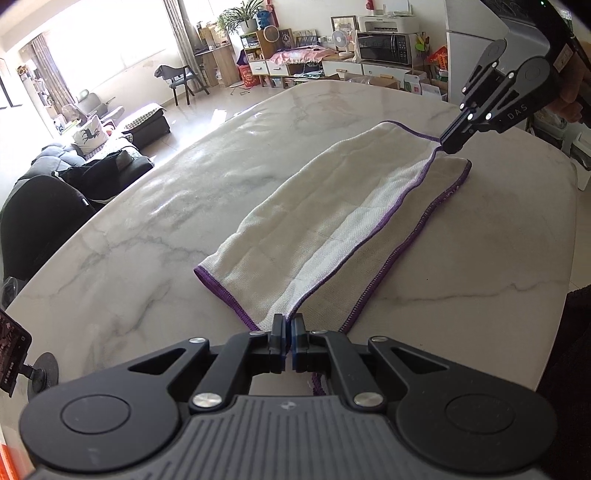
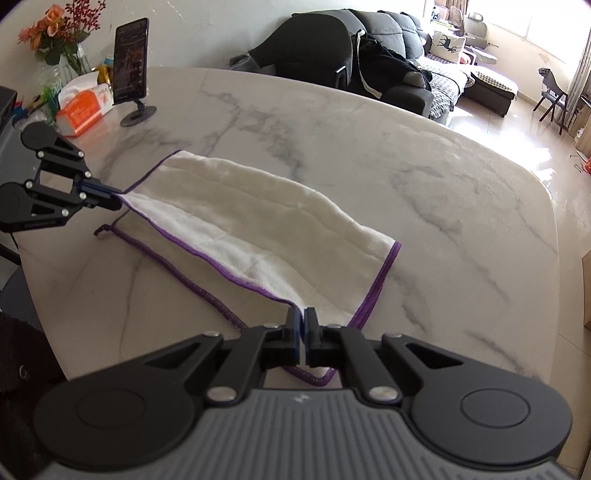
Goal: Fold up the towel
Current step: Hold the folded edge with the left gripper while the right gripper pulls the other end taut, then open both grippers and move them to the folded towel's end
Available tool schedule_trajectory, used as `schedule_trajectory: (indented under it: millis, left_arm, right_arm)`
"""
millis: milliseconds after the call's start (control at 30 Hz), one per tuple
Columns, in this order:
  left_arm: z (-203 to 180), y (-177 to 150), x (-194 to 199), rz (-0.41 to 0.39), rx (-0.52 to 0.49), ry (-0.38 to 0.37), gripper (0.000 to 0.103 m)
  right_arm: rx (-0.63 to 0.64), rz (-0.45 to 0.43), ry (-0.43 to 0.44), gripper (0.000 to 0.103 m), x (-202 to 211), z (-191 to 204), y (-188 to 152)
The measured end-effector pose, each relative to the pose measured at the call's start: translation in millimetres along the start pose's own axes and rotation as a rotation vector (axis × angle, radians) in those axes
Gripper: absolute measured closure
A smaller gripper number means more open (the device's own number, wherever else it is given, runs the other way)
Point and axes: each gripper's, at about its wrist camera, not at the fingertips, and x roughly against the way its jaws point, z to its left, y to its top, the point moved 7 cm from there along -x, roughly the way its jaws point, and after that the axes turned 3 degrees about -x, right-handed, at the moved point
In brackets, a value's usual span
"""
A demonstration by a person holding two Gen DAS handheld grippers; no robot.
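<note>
White towel (image 1: 332, 221) w/ purple edging lies on the marble table (image 1: 155, 229), partly doubled over: the upper layer is lifted along one long edge, the lower layer flat on the marble beneath it. Left gripper (image 1: 287, 325) has its jaws pinched tight on one corner of that upper layer; right gripper (image 1: 452, 142) is clamped the same way on the corner at the towel's other end, so the purple hem runs taut-ish between the two. In the right wrist view the right gripper (image 2: 304, 317) sits at the bottom of frame and the left gripper (image 2: 110, 199) comes in from the left, both biting cloth.

The gripped corners are hidden inside the jaws, only a scrap of hem pokes out behind each set of fingers. How far the lower layer reaches under the lifted one can't be told. A small purple loop (image 2: 102, 229) shows at the lower layer's corner near the left gripper.

Beyond the towel, on the far side of the table in the right wrist view: a phone on a stand (image 2: 131, 62), an orange tissue box (image 2: 83, 110) just beside it, flowers in a vase (image 2: 62, 33) past that, cut off by the frame edge. A hand (image 1: 570, 99) behind the right gripper is mostly out of frame, dark, hard to make out. Off the table, a dark sofa (image 2: 391, 48) and a blown-out bright window.
</note>
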Motion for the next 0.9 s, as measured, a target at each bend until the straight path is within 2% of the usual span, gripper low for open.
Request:
schedule_trajectory:
  millis: [133, 733, 833, 867, 900]
  left_arm:
    - [-1.5, 3.1, -1.0, -0.011, -0.005, -0.012, 0.101]
    - [-14.7, -11.3, -8.1, 0.027, -0.019, -0.054, 0.099]
    - [-17.5, -12.6, -7.3, 0.03, -0.048, -0.067, 0.087]
    - [-17.7, -12.5, -6.4, 0.032, -0.058, -0.065, 0.069]
    - [-17.0, -12.0, -5.8, 0.033, -0.06, -0.058, 0.049]
  right_arm:
    - [-0.01, -0.007, -0.004, 0.101, 2.9, -3.2, -1.0]
    - [-0.023, 0.048, 0.024, 0.099, -9.2, 1.1, -25.3]
    - [-0.017, 0.051, 0.034, 0.091, -8.9, 2.7, -26.2]
    - [-0.02, 0.052, 0.038, 0.08, -8.3, 2.7, -25.6]
    - [-0.02, 0.05, 0.04, 0.073, -7.2, 3.2, -24.5]
